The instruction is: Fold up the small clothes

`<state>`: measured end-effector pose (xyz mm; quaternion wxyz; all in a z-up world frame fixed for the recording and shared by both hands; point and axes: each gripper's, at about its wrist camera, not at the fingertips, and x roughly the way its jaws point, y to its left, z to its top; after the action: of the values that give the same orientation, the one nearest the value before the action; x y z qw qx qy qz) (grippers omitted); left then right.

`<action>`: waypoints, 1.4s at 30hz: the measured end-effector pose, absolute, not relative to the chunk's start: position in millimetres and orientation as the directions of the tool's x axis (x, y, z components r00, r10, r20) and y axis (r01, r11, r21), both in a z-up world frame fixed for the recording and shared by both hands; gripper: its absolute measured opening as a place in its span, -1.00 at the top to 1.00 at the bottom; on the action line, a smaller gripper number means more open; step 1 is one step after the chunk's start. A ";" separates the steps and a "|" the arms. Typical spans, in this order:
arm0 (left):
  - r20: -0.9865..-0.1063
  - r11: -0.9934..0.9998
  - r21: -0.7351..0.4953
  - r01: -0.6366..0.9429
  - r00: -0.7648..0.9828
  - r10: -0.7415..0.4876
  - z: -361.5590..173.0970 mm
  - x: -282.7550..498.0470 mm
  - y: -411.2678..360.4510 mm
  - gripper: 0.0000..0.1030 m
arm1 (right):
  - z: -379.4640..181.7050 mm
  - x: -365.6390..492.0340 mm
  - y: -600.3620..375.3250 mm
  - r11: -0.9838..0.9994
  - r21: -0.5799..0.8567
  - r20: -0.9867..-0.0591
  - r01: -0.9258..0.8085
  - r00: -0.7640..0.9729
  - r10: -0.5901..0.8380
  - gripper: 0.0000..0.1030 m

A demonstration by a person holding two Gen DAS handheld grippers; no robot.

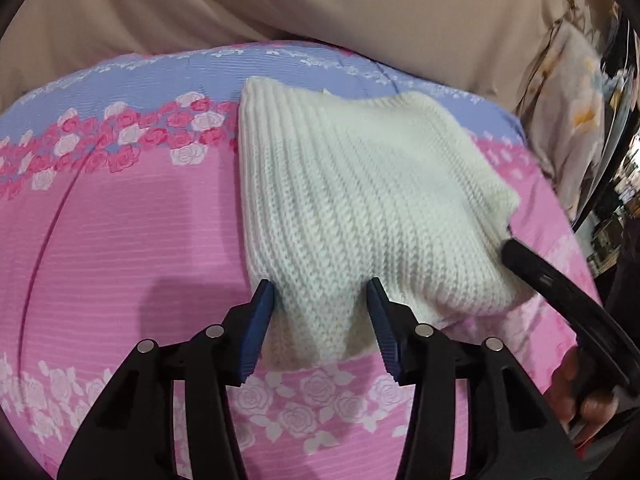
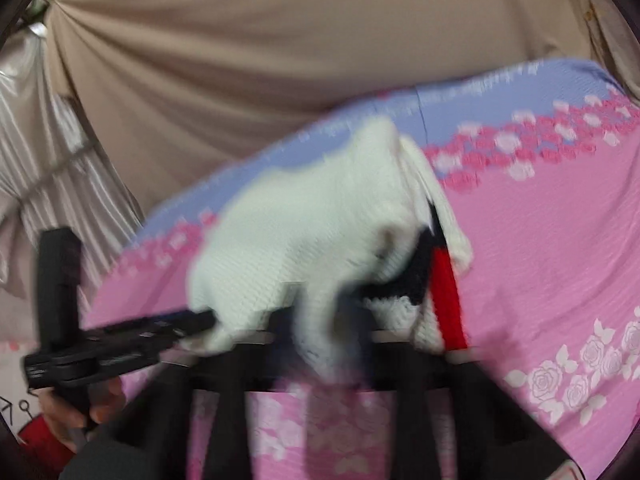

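A white ribbed knit garment point(image 1: 360, 208) lies folded on the pink floral sheet point(image 1: 120, 248). My left gripper point(image 1: 320, 292) is open, its blue pads point(image 1: 260, 320) either side of the garment's near edge, with cloth between them. The right gripper point(image 1: 507, 246) reaches in from the right, its black tip touching the garment's right corner. The right wrist view is blurred. There the garment point(image 2: 300, 232), with a red stripe point(image 2: 448, 292) and dark bands, drapes over and hides the right gripper's point(image 2: 320, 316) fingers. The left gripper point(image 2: 204, 320) enters from the left.
The sheet has a lilac band point(image 1: 160, 76) with roses along its far side. A beige curtain point(image 1: 280, 0) hangs behind it. A hand point(image 1: 580, 396) holds the right gripper's handle. Printed fabric point(image 1: 576, 112) hangs at the right, and pleated silver cloth point(image 2: 44, 160) shows beside the curtain.
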<state>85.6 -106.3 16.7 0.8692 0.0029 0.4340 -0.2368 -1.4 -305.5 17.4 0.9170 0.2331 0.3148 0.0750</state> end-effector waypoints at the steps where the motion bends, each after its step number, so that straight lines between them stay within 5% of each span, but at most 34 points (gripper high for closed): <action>1: -0.761 0.890 -0.185 0.417 0.513 -0.398 14.3 83.8 -105.9 0.08 | 23.6 -12.7 -311.5 0.869 0.495 -0.490 -0.014 0.821 0.292 0.83; 4: -0.784 0.893 -0.187 0.409 0.485 -0.386 2.9 85.9 -99.6 0.08 | 13.8 -21.7 -330.0 0.838 0.544 -0.492 0.036 0.823 0.284 0.85; 6: -0.789 0.887 -0.215 0.408 0.463 -0.404 -4.5 88.9 -96.5 0.07 | -21.2 -4.9 -336.7 0.833 0.539 -0.597 0.124 0.754 0.274 0.87; 10: -0.789 0.889 -0.216 0.403 0.464 -0.402 -6.0 87.6 -97.3 0.06 | -12.0 -8.4 -339.5 0.819 0.565 -0.567 0.097 0.767 0.301 0.82; 16: -0.742 0.851 -0.253 0.460 0.473 -0.476 32.8 68.5 -91.1 0.03 | 31.8 -9.3 -346.1 0.841 0.535 -0.487 0.080 0.842 0.230 -0.12; 17: -0.730 0.847 -0.254 0.468 0.482 -0.485 39.3 66.9 -91.3 -0.01 | 36.3 4.9 -345.2 0.852 0.518 -0.494 0.077 0.840 0.224 -0.15; 20: -0.694 0.841 -0.247 0.482 0.517 -0.501 57.5 69.9 -101.0 -0.09 | 35.7 44.1 -340.7 0.873 0.483 -0.556 0.065 0.794 0.248 -0.01; 22: -0.695 0.846 -0.249 0.472 0.522 -0.495 59.9 77.7 -111.4 -0.09 | 34.9 71.7 -332.0 0.912 0.403 -0.629 0.081 0.748 0.212 0.60; 26: -0.713 0.855 -0.232 0.464 0.517 -0.474 52.3 88.4 -123.0 -0.09 | 66.5 63.9 -340.9 0.894 0.447 -0.495 0.007 0.835 0.241 0.62; 29: -0.743 0.881 -0.166 0.443 0.531 -0.407 32.6 97.3 -129.6 -0.08 | 21.4 91.3 -353.2 0.903 0.413 -0.644 0.121 0.740 0.195 0.58; 33: -0.741 0.890 -0.031 0.456 0.587 -0.327 22.8 89.5 -140.7 -0.08 | 29.0 65.0 -356.7 0.865 0.487 -0.595 0.119 0.770 0.228 0.52; 34: -0.739 0.889 -0.015 0.458 0.593 -0.318 21.8 87.7 -141.9 -0.08 | 41.2 51.8 -351.8 0.875 0.470 -0.573 0.111 0.793 0.207 0.37; 40: -0.737 0.888 -0.053 0.457 0.582 -0.343 18.0 86.4 -133.7 -0.14 | 30.6 0.8 -316.2 0.875 0.484 -0.579 0.017 0.756 0.306 0.27; 42: -0.735 0.890 -0.045 0.454 0.589 -0.337 15.7 84.7 -135.9 -0.19 | 7.2 4.9 -308.1 0.906 0.417 -0.663 0.076 0.708 0.246 0.61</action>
<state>84.7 -135.9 15.7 0.8881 0.0739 0.3951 -0.2228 4.9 -308.1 7.2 0.8994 0.2119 0.3795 0.0471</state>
